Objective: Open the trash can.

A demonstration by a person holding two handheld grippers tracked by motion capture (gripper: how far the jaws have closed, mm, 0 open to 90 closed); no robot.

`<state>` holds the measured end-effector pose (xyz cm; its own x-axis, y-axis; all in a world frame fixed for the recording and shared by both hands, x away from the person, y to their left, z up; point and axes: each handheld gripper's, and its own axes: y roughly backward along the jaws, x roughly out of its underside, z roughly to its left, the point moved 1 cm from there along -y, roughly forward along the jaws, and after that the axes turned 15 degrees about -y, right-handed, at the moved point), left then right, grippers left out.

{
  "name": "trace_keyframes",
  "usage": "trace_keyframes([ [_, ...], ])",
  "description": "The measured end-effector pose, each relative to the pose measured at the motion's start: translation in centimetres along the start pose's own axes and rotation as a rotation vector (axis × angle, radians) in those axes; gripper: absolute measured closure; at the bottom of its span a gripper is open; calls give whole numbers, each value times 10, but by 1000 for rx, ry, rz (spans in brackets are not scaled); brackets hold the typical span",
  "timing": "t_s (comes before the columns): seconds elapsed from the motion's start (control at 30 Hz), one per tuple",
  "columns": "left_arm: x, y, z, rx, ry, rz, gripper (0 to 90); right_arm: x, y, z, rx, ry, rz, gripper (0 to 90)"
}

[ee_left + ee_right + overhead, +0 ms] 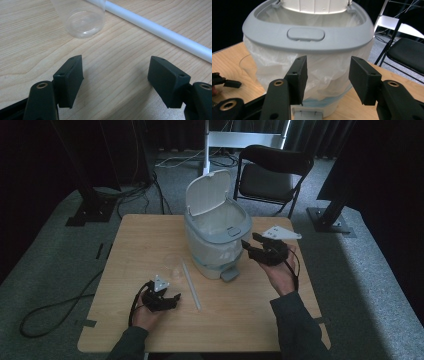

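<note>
Pedal bin point(217, 237) with its lid point(207, 191) up, white liner point(319, 67) inside

A clear plastic cup point(80, 18) and a white tube point(191, 286) lie on the table point(140, 240) left of the bin; the left gripper point(170, 300) gapes empty near the cup, the right gripper point(250, 247) gapes empty, facing the bin's side
</note>
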<state>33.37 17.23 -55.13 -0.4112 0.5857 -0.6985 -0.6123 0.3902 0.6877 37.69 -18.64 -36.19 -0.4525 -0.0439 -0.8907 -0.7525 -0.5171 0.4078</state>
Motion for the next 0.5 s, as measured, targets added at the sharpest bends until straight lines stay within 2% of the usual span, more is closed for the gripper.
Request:
trace_keyframes([
  [0.3,0,0,0,1,-1,1,286,19,0,2,-10,27,36,486],
  [0.5,0,0,0,2,0,-1,286,30,-4,2,-26,18,58,485],
])
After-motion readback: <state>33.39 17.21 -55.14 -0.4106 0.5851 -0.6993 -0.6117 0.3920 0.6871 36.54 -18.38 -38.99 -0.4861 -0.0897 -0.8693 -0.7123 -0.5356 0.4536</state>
